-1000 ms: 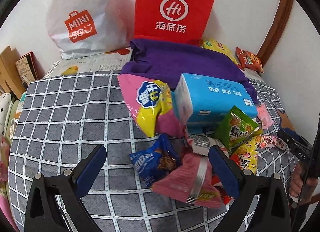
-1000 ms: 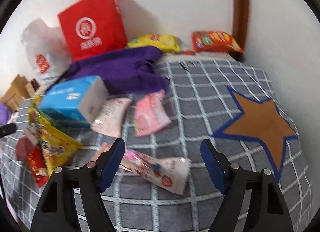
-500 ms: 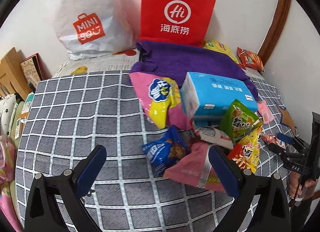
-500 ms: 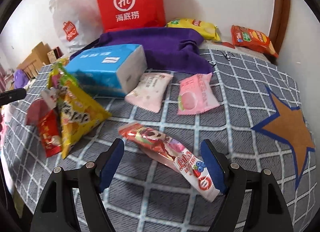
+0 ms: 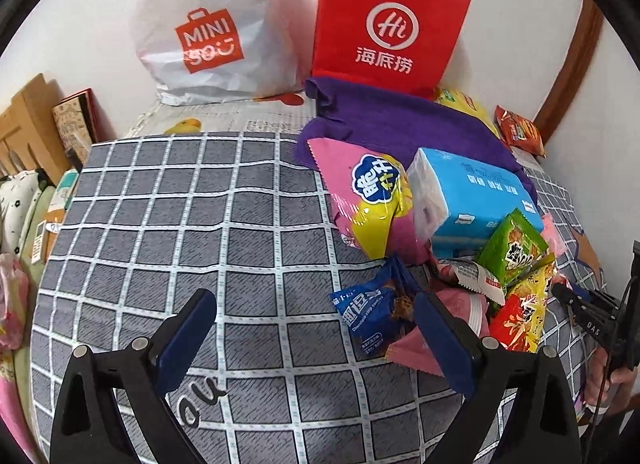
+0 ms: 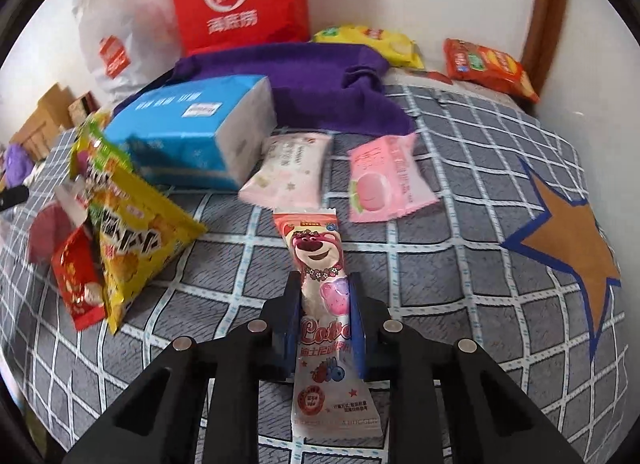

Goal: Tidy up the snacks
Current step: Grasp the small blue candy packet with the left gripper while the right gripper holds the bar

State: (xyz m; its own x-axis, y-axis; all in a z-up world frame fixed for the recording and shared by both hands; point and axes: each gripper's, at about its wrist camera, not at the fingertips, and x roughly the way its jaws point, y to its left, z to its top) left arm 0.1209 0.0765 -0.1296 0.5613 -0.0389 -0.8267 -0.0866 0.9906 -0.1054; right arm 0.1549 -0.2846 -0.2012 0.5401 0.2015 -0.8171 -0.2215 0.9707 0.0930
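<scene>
Right wrist: right tongs [image 6: 325, 296] clamp lollipop packet [image 6: 320, 264]; left tongs [image 5: 316, 328] spread, empty

A checked bedcover [image 5: 168, 248] of matt woven cloth is seen, with a fuzzy purple towel [image 5: 400, 124] on it. Glossy plastic film is shown by the lollipop wrapper [image 6: 320, 264] and crisp packets [image 6: 132, 232]. The red bag [image 5: 388, 20] is made of smooth paper, the white bag [image 5: 216, 20] of thin, crinkled plastic.
</scene>
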